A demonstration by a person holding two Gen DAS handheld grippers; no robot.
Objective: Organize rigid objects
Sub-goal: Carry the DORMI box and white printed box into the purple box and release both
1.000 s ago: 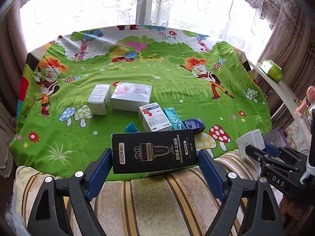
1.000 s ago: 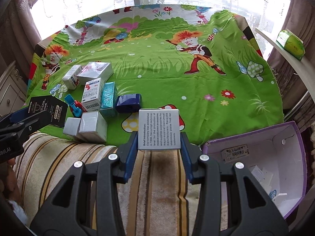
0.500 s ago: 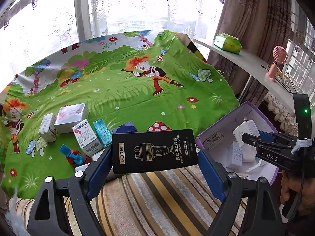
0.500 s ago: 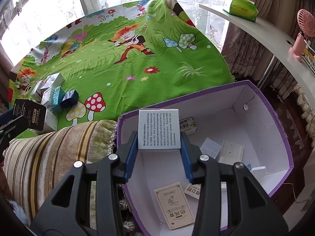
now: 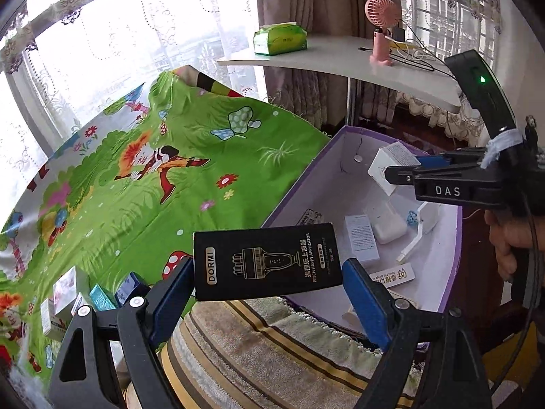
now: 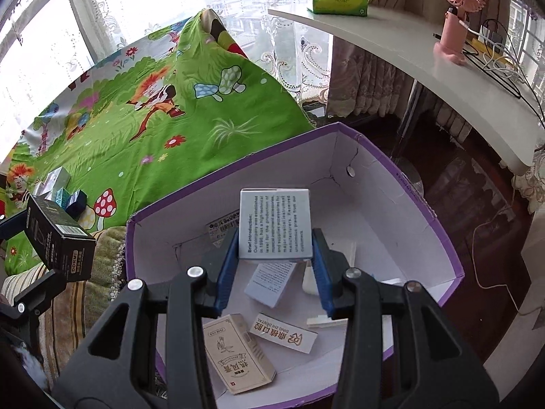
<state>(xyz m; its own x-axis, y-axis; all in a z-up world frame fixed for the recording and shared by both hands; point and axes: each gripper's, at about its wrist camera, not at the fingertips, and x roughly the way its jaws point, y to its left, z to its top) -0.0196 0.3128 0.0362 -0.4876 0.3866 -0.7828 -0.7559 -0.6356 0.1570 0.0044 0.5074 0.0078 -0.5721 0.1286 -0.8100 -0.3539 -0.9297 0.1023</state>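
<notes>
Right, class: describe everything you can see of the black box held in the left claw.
The black box is a flat cardboard carton with gold print: "DORMI", an applicator drawing and Chinese text. One end carries a white barcode label. It looks closed and undamaged. The left claw clamps its two short ends between blue pads, holding it in the air, slightly tilted, over the striped cushion beside the purple-rimmed box.

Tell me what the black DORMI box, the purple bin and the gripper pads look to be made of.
Black DORMI box: printed cardboard, satin finish, crisp folded edges.
Purple bin: paperboard, matte white inside, creased and cracked at a corner.
Left gripper pads: blue, dull, probably rubber or soft plastic.
</notes>
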